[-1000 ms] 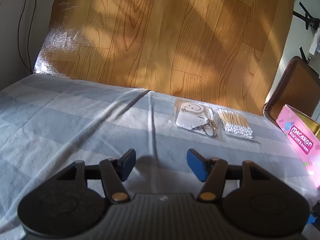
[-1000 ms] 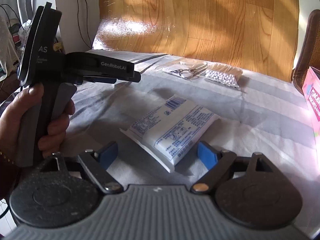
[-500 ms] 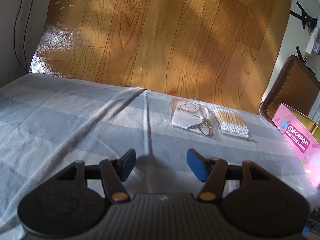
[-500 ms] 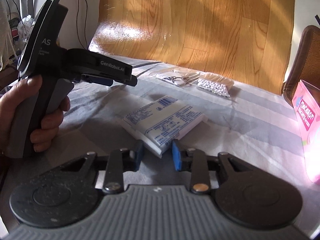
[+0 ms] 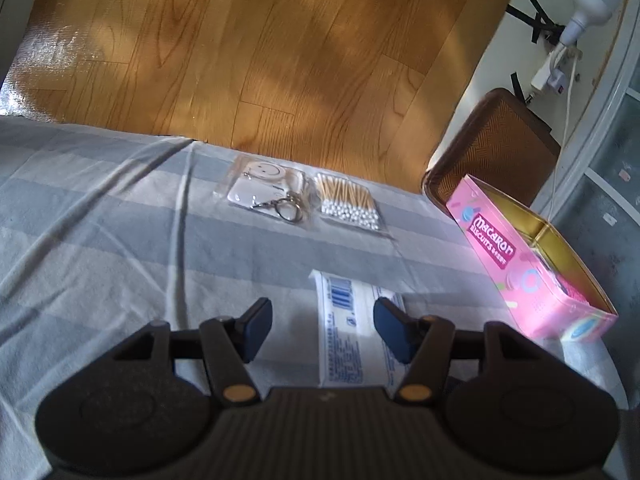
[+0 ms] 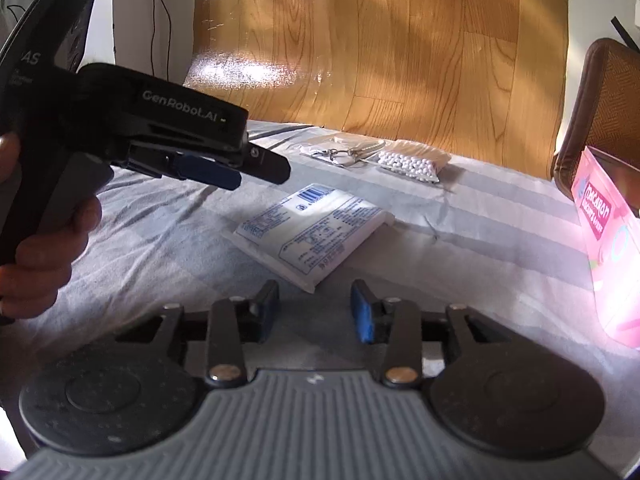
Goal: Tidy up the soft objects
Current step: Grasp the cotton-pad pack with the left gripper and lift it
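**Tissue pack flat on the bench, both grippers empty**

Striped cloth bench (image 6: 500,240). Pink macaron box (image 5: 520,256), cut off in right view. White tissue pack (image 6: 316,232) lies just ahead of right gripper (image 6: 316,312), its jaws opening, nothing between. Left gripper (image 5: 320,330) open above the pack, partly hiding it.

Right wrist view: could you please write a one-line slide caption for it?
Right gripper, jaws opening and empty, faces a white tissue pack on the striped cloth.
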The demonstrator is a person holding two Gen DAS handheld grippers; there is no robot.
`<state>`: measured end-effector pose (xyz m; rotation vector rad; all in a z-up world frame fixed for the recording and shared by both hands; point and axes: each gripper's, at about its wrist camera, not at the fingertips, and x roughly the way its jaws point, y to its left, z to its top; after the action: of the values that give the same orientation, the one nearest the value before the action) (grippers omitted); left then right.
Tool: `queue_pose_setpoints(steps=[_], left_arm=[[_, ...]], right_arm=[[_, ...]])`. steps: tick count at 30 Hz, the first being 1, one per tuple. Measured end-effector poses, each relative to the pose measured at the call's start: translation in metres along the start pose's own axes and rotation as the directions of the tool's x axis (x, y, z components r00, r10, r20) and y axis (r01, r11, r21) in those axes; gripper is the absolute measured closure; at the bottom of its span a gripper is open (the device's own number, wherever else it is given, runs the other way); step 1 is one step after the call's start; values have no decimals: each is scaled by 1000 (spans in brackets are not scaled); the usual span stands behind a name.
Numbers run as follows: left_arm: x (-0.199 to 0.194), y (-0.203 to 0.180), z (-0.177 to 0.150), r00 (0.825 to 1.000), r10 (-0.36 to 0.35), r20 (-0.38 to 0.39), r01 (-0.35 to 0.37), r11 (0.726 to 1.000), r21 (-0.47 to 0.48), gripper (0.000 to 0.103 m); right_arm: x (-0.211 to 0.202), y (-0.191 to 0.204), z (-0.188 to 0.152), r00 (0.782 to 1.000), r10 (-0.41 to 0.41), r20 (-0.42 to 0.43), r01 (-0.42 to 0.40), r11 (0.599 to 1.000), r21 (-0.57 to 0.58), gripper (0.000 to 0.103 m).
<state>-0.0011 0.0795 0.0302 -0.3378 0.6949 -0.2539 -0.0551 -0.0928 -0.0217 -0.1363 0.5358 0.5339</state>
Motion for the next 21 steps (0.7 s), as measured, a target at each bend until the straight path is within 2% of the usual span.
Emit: queue_pose_setpoints(steps=[6,9,17,19,21], left_arm=[[17,-8,-9,998,-34,-54,33,999,-12,45],[19,-17,-14,999,-30,-42,31,999,25,43],[19,-18,-20,998,-69,-13,69,997,45,36],[18,-20,-22,997,-74,-6,74,995,61,36],[19,-20,-23,994,-105,-13,106,993,59,43]], right_arm=[[0,0,-2,1000,5,2,-5,1000,-19,54],[3,1,1,1000,-10,-2,10,999,-35,51],[12,0,7,1000,-26,-5,25,999,-36,44],[14,1,8,1000,-26,-4,26,999,-45,44],[16,2,9,1000,-23,-3,23,998,-51,44]])
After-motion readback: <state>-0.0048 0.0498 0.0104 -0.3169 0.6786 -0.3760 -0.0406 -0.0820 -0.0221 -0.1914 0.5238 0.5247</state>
